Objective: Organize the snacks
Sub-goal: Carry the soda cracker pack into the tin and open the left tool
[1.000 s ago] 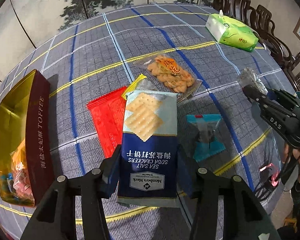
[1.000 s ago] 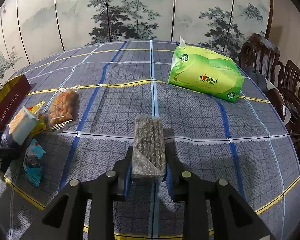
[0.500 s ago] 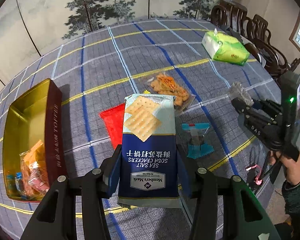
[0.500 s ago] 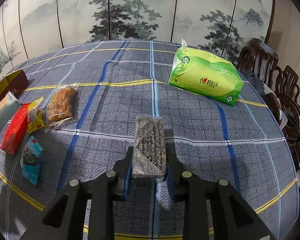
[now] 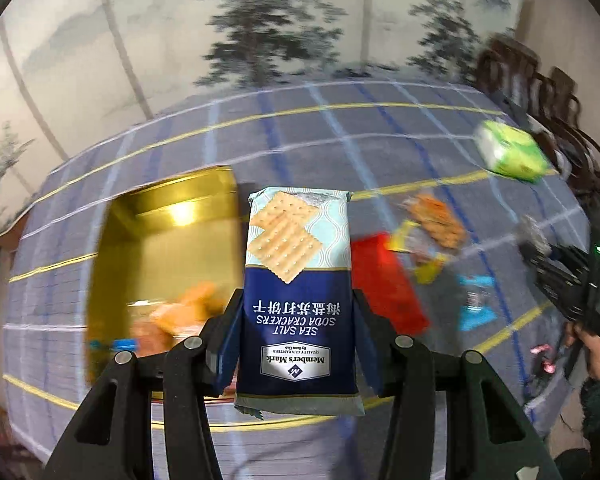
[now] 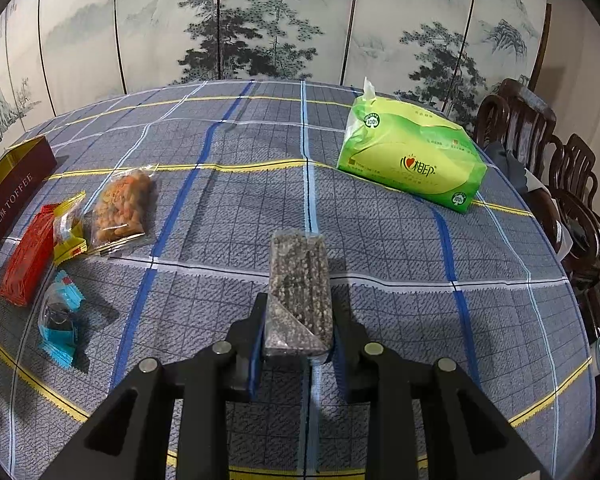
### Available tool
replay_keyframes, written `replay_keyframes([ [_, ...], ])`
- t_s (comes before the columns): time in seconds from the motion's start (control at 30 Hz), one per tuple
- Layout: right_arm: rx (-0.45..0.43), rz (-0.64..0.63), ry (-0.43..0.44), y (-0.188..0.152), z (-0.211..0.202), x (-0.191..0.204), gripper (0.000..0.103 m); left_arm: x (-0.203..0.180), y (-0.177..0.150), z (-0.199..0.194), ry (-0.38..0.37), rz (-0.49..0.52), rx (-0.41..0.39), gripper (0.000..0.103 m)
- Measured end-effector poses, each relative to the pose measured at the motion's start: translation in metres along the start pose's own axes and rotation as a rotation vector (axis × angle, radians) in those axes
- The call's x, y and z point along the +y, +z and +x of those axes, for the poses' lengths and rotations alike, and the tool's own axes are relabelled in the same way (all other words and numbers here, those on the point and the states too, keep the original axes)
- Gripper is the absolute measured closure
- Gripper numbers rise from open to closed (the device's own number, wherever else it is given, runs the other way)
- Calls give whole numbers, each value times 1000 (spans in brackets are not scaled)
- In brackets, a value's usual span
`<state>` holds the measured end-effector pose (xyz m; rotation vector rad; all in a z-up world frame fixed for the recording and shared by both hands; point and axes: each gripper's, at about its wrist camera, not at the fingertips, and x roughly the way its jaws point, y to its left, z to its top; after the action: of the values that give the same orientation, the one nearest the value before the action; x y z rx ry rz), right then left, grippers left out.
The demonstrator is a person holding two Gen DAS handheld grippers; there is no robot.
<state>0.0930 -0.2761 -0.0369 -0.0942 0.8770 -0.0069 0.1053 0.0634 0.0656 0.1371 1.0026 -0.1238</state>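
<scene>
Left wrist view, much of it smeared by motion blur. The left gripper [image 5: 298, 316] had its jaws clamped on the lower sides of a pack of sea salt soda crackers [image 5: 298, 292], held upright above the checked tablecloth [image 5: 300, 132], label upside down to the camera. Just left of the pack stood the open gold-lined toffee box [image 5: 160, 248], with orange and blue wrapped snacks [image 5: 172, 320] blurred in its near end. To the right of the pack lay a red packet [image 5: 384, 284], then a yellow-edged wrapper [image 5: 428, 268], a clear bag of orange snacks [image 5: 436, 220] farther off and a blue packet [image 5: 476, 304]. A green tissue pack [image 5: 512, 154] sat far right. At the right edge a person's hand [image 5: 592, 344] carried the right gripper [image 5: 540, 248], a speckled bar at its tip.

Right wrist view, sharp. The right gripper [image 6: 298, 320] was closed tight on a clear-wrapped bar of dark speckled seeds [image 6: 300, 280], which pointed away over the tablecloth [image 6: 380, 240]. The green tissue pack [image 6: 412, 160] lay far right, wooden chairs [image 6: 560, 168] beyond it. On the left lay the bag of orange snacks [image 6: 120, 208], the yellow-edged wrapper [image 6: 70, 232], the red packet [image 6: 30, 260] and, nearest, the blue packet [image 6: 60, 320]. The maroon side of the toffee box [image 6: 12, 192] showed at the far left edge.
</scene>
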Motion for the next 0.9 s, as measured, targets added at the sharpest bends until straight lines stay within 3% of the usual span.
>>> replay_keyframes([
  [0.33, 0, -3, -5, -1, -1, 1, 74, 100, -16, 16, 176, -118, 70, 57],
  [0.53, 0, -8, -18, -1, -1, 2, 74, 133, -33, 34, 205, -146, 131, 57],
  [0.9, 0, -10, -21, -1, -1, 4, 74, 144, -48, 52, 201, -137, 179, 57],
])
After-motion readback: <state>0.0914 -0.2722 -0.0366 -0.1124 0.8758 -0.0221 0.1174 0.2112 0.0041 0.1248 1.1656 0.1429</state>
